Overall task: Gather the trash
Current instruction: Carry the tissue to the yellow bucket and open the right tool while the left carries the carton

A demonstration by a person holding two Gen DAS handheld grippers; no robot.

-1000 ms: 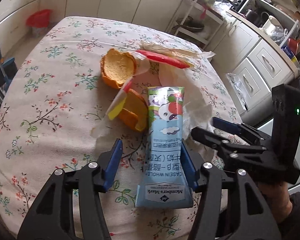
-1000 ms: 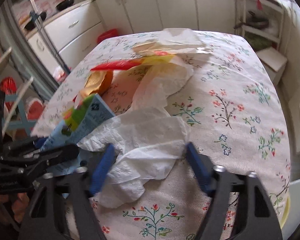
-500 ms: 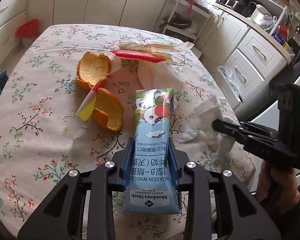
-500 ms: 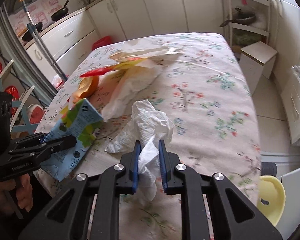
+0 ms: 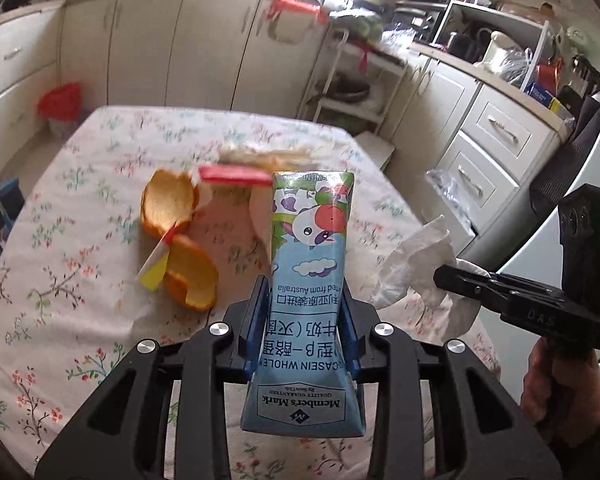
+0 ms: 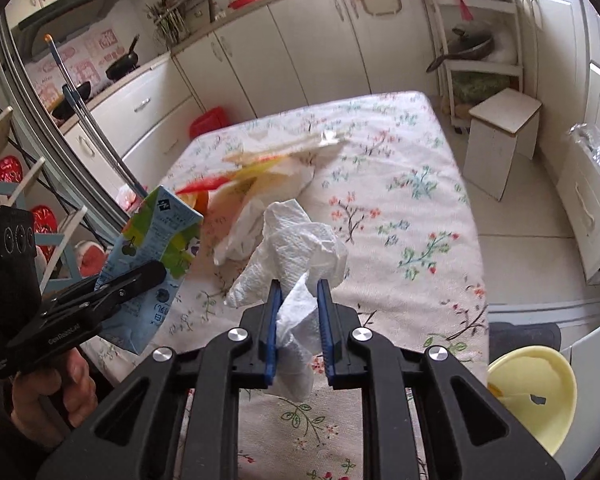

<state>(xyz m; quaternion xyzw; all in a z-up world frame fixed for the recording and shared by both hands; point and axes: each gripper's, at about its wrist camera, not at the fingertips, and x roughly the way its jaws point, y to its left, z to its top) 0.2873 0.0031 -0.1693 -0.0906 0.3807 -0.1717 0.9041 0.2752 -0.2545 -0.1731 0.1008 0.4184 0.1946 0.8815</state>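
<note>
i have the left gripper [image 5: 303,320] closed on a milk carton [image 5: 306,280], its blue pads pressing both sides of the lower body, so the jaws stand only as wide as the carton. the carton is lifted clear of the table [image 5: 80,184], tilted away from me, cow picture and printed text upside down in the left wrist view. in the right wrist view the same carton [image 6: 152,256] shows at the left, gripped in the left gripper [image 6: 132,280] with a hand [image 6: 56,384] under it.

the right gripper [image 6: 298,308] is nearly closed, pinching a crumpled white paper towel [image 6: 300,252] between its blue pads; the towel bunches above the fingertips and a tail hangs below them, off the floral tablecloth [image 6: 400,200]. from the left wrist view the towel [image 5: 416,264] hangs at the right, past the table edge.

left on the table, far of the carton: two pieces of orange peel [image 5: 172,204], a red and yellow wrapper [image 5: 232,174] and another white tissue [image 6: 240,228]. a yellow bowl-like container [image 6: 536,392] sits low at the near right, beside the table.
</note>
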